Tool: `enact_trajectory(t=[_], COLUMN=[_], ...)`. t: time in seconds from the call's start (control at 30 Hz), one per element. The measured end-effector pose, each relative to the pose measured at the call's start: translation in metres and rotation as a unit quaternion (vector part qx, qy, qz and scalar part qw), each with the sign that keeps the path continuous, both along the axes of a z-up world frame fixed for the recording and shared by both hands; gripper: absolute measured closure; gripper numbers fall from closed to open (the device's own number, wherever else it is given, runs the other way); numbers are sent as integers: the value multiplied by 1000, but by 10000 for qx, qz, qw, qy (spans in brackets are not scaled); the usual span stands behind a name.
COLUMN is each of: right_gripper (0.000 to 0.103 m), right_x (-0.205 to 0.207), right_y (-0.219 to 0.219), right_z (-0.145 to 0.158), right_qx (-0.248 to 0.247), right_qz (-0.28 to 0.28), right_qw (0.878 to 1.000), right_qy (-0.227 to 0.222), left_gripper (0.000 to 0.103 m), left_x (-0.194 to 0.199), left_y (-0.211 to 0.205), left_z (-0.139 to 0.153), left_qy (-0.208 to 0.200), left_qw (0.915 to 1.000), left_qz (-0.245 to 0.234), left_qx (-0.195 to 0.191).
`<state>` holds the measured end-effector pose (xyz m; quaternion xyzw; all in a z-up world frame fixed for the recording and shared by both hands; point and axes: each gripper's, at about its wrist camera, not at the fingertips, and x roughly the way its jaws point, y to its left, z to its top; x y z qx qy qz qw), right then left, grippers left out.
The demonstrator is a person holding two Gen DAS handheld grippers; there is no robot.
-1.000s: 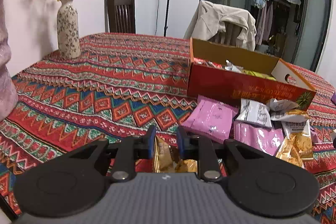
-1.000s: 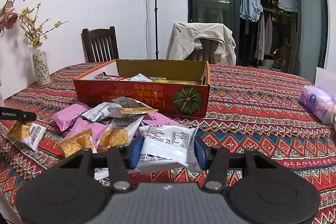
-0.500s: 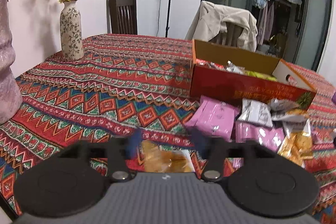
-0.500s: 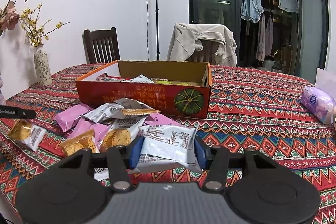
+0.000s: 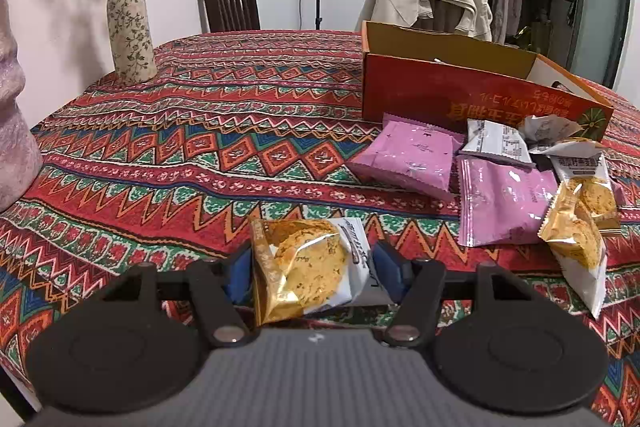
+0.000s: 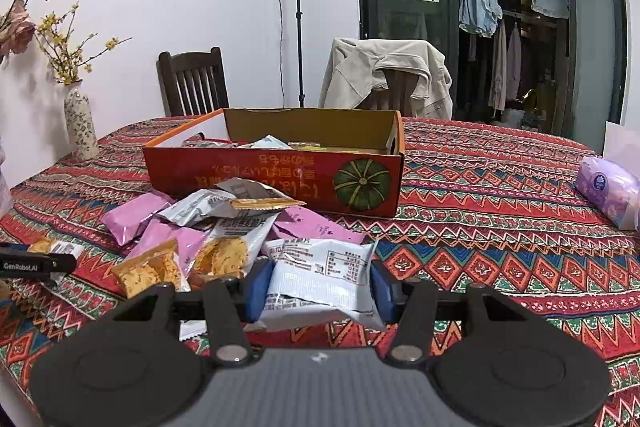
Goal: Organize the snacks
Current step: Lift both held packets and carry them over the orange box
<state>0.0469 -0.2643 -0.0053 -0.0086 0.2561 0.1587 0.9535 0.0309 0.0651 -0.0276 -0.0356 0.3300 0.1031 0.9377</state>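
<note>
My left gripper (image 5: 312,267) is open, its blue pads either side of a cookie packet (image 5: 308,263) that lies on the tablecloth. My right gripper (image 6: 318,287) is shut on a white snack packet (image 6: 320,275), held just above the cloth. An open red cardboard box (image 6: 280,179) with a pumpkin print holds several packets; it also shows in the left wrist view (image 5: 472,91). A pile of pink, white and cookie packets (image 6: 208,227) lies in front of the box, seen in the left wrist view too (image 5: 500,179).
A flowered vase (image 5: 130,31) stands at the table's far left, and a pink vase (image 5: 12,131) at the left edge. A purple tissue pack (image 6: 610,195) lies at the right. Two chairs stand behind the table, one (image 6: 384,79) draped with a jacket.
My left gripper has opened and let go of the cookie packet, which now lies flat between the pads. My right gripper keeps its hold on the white packet.
</note>
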Motion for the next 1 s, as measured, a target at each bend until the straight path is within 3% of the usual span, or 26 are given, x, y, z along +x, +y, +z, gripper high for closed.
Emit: enact_trajectory(t=[0.1, 0.5, 1.0], right_gripper=[51, 52, 52], right_x=[-2, 0, 77], right_y=[0, -4, 8], right_z=[1, 7, 63], right_qx=[12, 54, 153], right_qz=[14, -41, -58], right_qw=[10000, 9999, 9964], right_qy=[-13, -126, -831], left_gripper=[47, 47, 47], left_x=[-2, -6, 74], left_y=[-1, -7, -52], left_z=[0, 26, 98], left_qy=[-50, -519, -1510], left_qw=[10000, 9985, 9856], left_qz=[-10, -177, -742], left_qx=[24, -4, 160])
